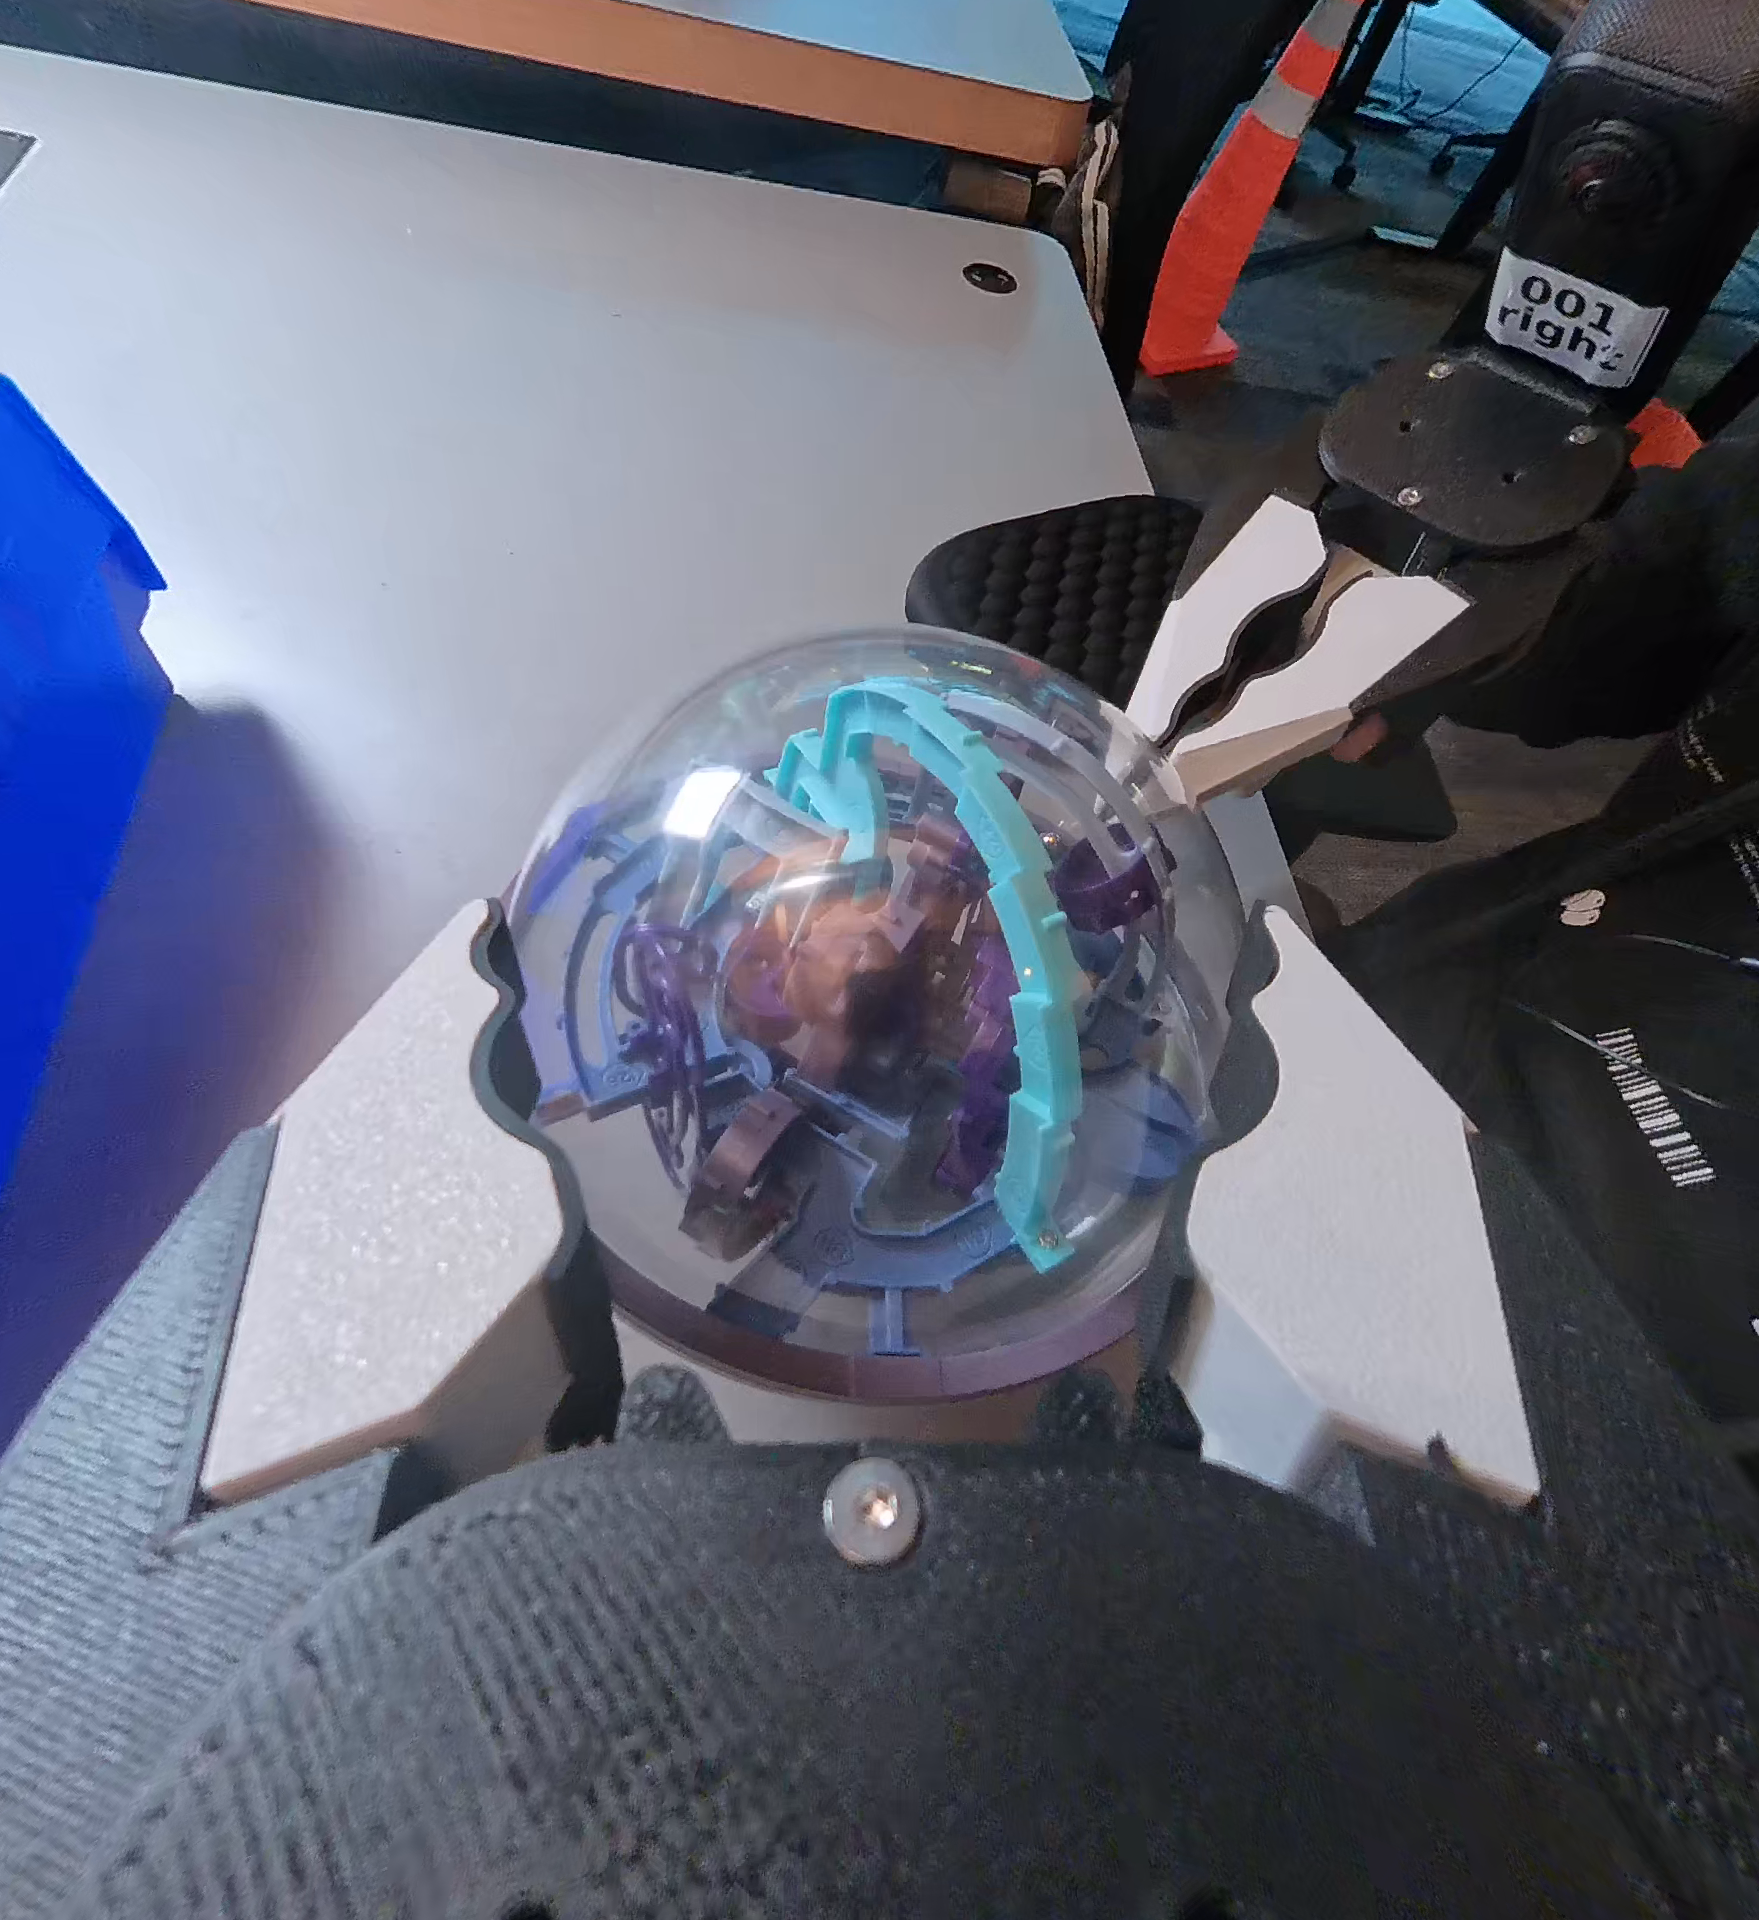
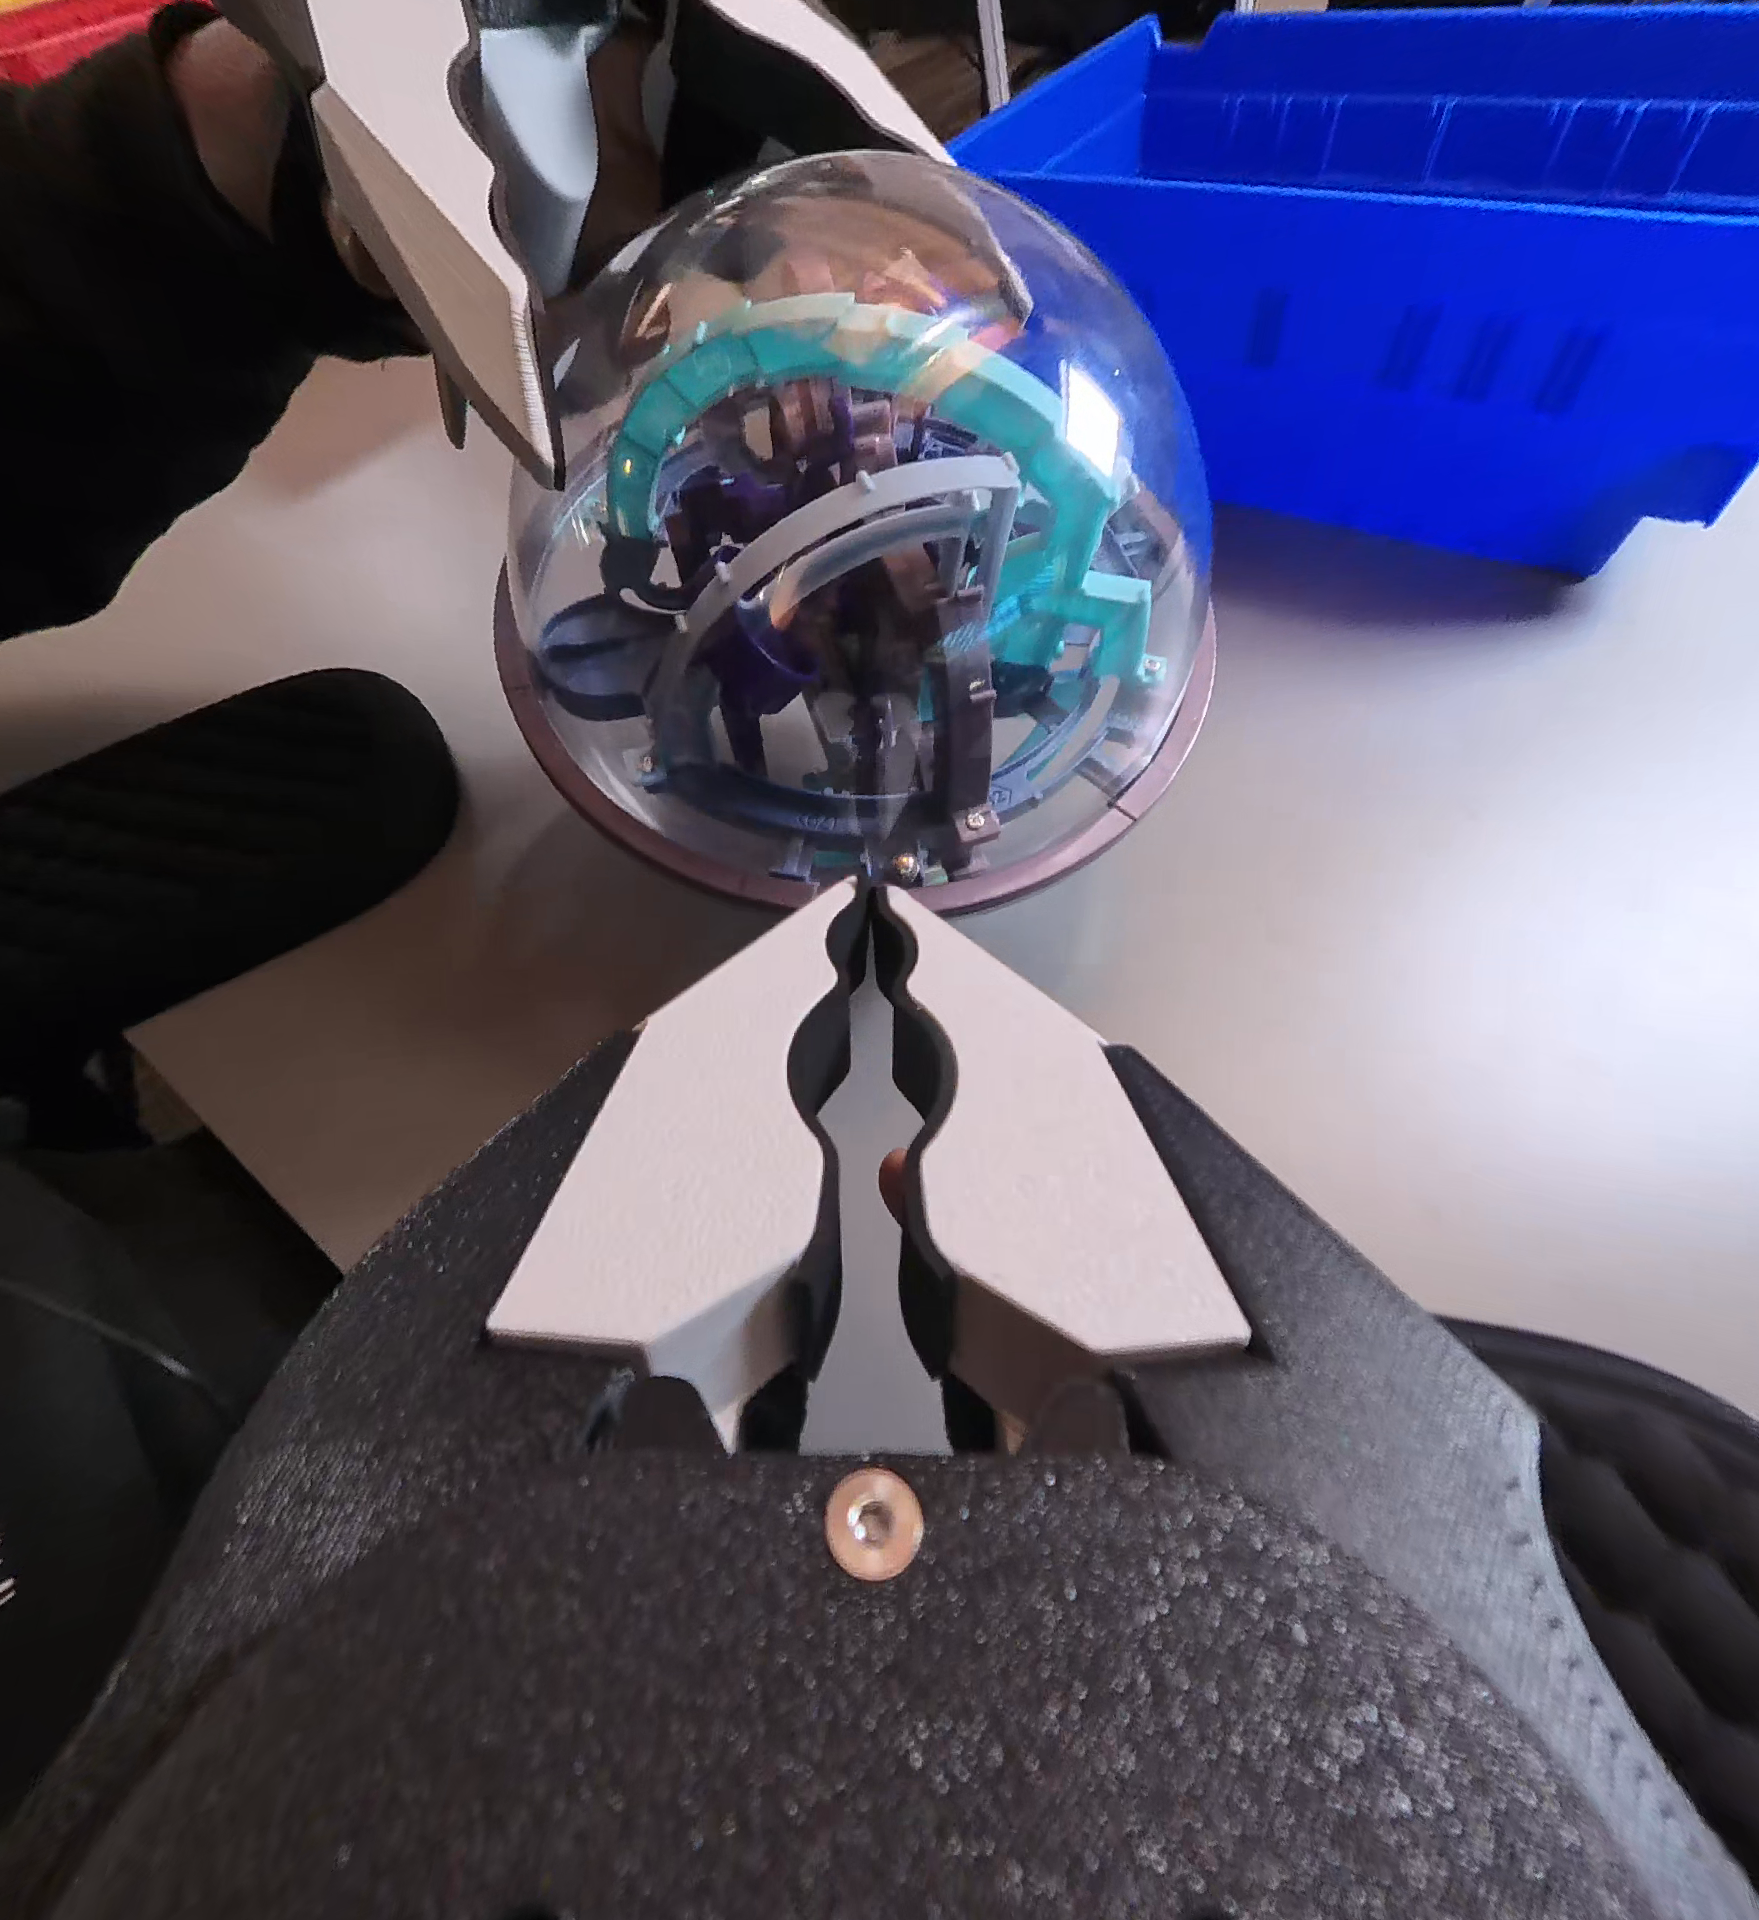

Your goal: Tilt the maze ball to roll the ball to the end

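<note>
My left gripper [image 1: 870, 1049] holds the maze ball [image 1: 859, 997] across its middle, both fingers pressed against the clear shell, so the jaws stand wide with the sphere filling the gap. The ball is held above the near edge of the white table [image 1: 501, 499]; whether its purple base ring touches the tabletop I cannot tell from either view. Inside the shell: a teal track [image 1: 1020, 935] arching over the top, grey, purple and brown tracks beneath it. From the right wrist view, a small silver ball [image 2: 901, 864] sits low in the maze, just above the ring and just in front of my fingertips. My right gripper [image 2: 873, 891] has its fingers pinched nearly together, only a thin wavy slit between the pads, nothing between them; the tips meet the ball at the ring edge. In the left wrist view those same tips touch the ball's far right side. Farther back on the table, a blue bin [image 2: 1457, 312] stands well apart from the ball. Beyond the table edge, an orange cone [image 1: 1228, 208] stands on the floor.
</note>
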Tool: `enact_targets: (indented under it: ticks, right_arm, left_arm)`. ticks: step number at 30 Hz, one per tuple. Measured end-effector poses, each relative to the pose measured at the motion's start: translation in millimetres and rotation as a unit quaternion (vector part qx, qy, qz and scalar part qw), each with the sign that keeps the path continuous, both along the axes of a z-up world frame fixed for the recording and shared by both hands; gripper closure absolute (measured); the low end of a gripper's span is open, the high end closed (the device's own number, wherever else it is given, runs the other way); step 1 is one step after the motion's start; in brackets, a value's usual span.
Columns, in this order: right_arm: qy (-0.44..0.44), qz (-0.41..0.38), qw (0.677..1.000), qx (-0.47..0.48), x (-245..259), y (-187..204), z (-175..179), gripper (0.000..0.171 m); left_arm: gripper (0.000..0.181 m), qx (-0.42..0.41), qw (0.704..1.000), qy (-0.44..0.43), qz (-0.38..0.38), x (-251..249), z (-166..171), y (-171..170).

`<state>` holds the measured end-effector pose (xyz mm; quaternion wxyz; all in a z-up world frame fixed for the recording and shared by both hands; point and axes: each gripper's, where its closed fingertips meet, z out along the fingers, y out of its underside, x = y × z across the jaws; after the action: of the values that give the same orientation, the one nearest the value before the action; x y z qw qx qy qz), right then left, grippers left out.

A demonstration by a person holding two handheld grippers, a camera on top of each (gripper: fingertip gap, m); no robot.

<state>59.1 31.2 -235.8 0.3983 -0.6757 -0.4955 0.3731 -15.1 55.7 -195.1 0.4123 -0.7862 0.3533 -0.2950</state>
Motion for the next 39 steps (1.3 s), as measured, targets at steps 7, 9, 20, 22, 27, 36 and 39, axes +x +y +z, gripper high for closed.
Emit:
enact_targets:
  ticks: [7,9,20,22,27,36,39]
  right_arm:
    - [-0.005,0.006,1.0,0.0,-6,5,-6,0.171]
    - [-0.002,0.008,1.0,-0.004,-6,5,-6,0.171]
    - [-0.091,0.04,0.995,-0.019,9,-16,-35,0.171]
    - [-0.094,0.04,0.995,-0.017,8,-16,-37,0.171]
    - [-0.049,0.047,0.998,0.017,8,-8,-18,0.136]
    - [-0.03,0.141,0.984,0.108,-14,35,-8,0.053]
    - [-0.036,0.149,0.983,0.105,-27,27,-17,0.049]
  left_arm:
    - [0.048,0.006,1.0,-0.012,0.002,0,1,0]
    - [0.048,0.006,1.0,-0.014,0.003,-1,1,0]
    - [0.049,0.009,1.0,-0.021,0.007,-1,2,1]
    - [0.05,0.01,1.0,-0.022,0.007,-2,2,1]
    - [0.05,0.015,1.0,-0.022,0.002,-4,2,-1]
    - [0.05,0.027,0.999,-0.033,-0.029,-10,3,-3]
    - [0.051,0.024,0.998,-0.064,-0.012,-18,3,-2]
